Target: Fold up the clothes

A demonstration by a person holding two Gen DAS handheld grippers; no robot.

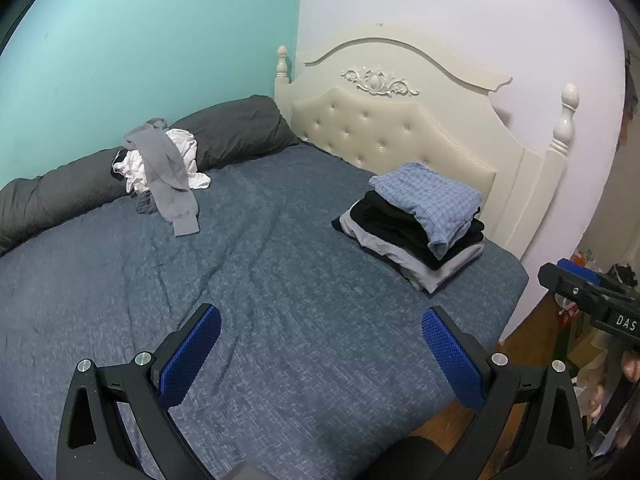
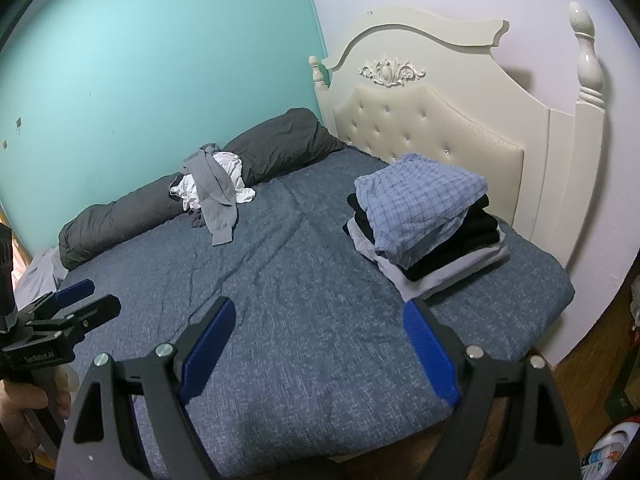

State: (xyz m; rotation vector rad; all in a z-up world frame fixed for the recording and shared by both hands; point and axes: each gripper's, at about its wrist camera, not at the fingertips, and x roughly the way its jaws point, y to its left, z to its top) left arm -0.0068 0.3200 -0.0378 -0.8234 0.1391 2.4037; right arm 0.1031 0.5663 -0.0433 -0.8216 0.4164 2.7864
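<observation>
Left claw (image 1: 321, 354): jaws spread wide, nothing between the blue pads, poised above the near part of the bed (image 1: 280, 280). Right claw (image 2: 319, 346): jaws likewise wide apart and empty, poised above the bed's near edge, just short of the folded stack (image 2: 424, 224).

The folded stack sits near the headboard (image 1: 400, 132) on the right side of the bed: a blue checked garment on top, black and grey items beneath. The unfolded pile (image 1: 160, 164), grey and white garments in a heap, lies well apart on the far left, against the dark grey rolled duvet (image 1: 240, 128).

Step in hand, as judged: between garments; neither claw is engaged with cloth. The next move calls for reaching across the bed to the unfolded pile, separating a single garment, probably the grey one draped on top, and bringing it to the clear middle area for spreading.
</observation>
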